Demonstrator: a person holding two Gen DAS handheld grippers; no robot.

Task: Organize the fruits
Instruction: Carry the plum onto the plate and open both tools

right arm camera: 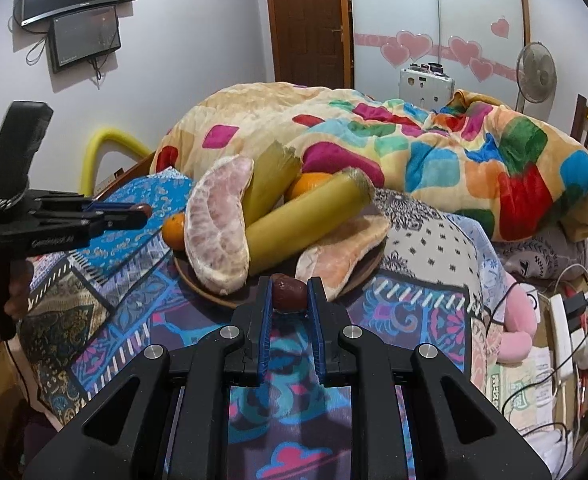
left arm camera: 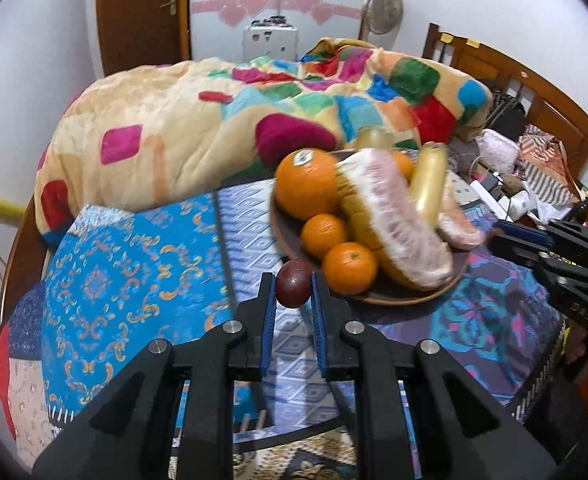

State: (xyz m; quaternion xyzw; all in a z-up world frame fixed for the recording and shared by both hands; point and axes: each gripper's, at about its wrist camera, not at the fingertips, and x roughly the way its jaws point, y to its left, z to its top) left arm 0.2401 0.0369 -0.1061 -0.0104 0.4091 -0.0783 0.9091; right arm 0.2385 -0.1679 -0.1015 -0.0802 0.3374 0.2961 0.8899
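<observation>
Left gripper (left arm camera: 293, 289) clamps a small dark-red round fruit (left arm camera: 293, 283), right gripper (right arm camera: 290, 295) clamps a brownish-red oval fruit (right arm camera: 289, 297), both just short of the brown round wooden plate's (left arm camera: 394, 298) near rim.

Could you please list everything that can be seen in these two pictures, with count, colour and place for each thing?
Round wooden plate: one, brown, on the patterned bedcover.
Oranges: four visible, orange; one large with a sticker, three smaller, on the plate.
Peeled pomelo segments: two, pale pink, on the plate.
Sugarcane pieces: two, yellow-green, lying over the pomelo.
Small dark red fruits: two, one in each gripper.
Patchwork bedcover: one, blue and purple, under the plate.
Plush blanket: one, cream with coloured squares, behind the plate.
Standing fan: one, grey, by the wall.
Left gripper: black with blue pads, shut on a fruit.
Right gripper: same, shut on a fruit.
</observation>
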